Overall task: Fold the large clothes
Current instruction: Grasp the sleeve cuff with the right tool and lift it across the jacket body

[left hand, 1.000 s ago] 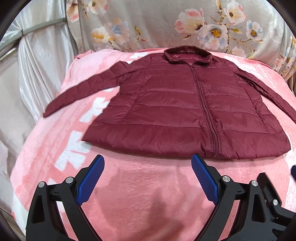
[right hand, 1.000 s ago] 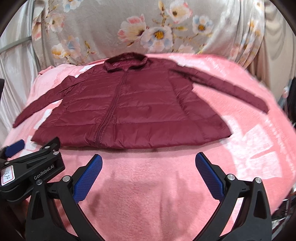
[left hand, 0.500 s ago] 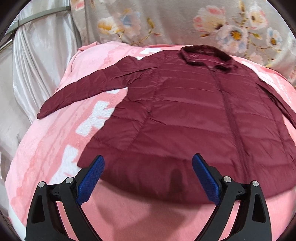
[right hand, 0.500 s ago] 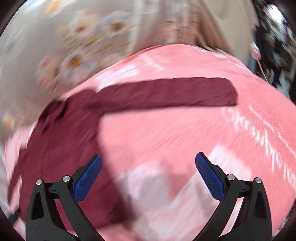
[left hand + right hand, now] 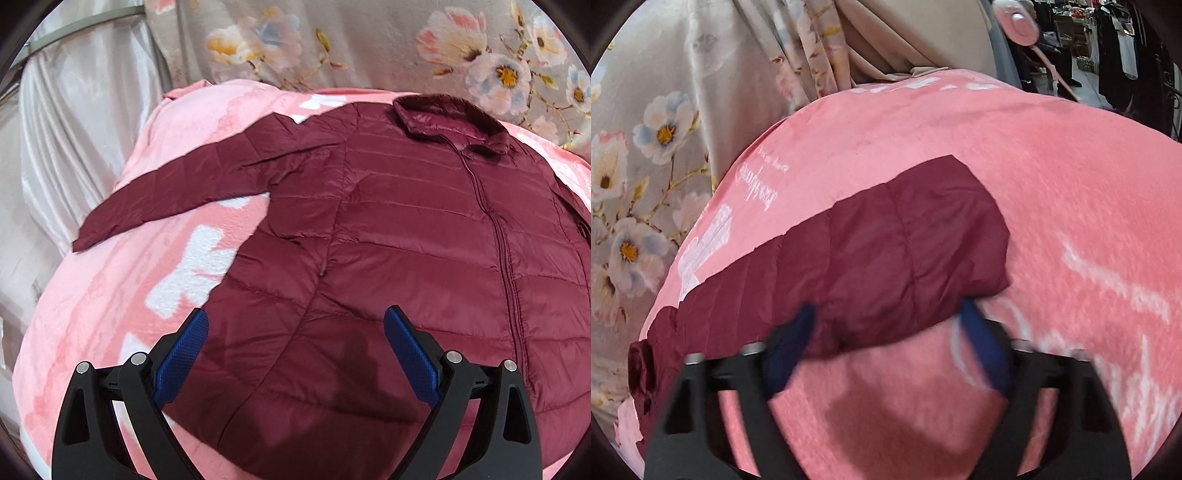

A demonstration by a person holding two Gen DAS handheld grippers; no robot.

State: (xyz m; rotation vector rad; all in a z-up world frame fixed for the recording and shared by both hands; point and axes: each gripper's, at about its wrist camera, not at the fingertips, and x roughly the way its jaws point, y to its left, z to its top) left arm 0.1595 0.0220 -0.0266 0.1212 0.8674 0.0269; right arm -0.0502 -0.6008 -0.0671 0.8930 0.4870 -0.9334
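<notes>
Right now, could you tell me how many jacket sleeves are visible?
2. One sleeve lies stretched across the pink blanket in the left wrist view; the other sleeve lies at the right gripper.

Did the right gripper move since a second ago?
Yes. The right gripper swung from in front of the jacket's hem over to its sleeve cuff, toward the pink blanket's edge. Its jaws have just been closing around the cuff.

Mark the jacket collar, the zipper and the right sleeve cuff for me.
jacket collar (image 5: 448, 116): left wrist view, on the folded collar top.
zipper (image 5: 506, 258): left wrist view, midway down the front closure.
right sleeve cuff (image 5: 964, 221): right wrist view, on the sleeve's end panel.
</notes>
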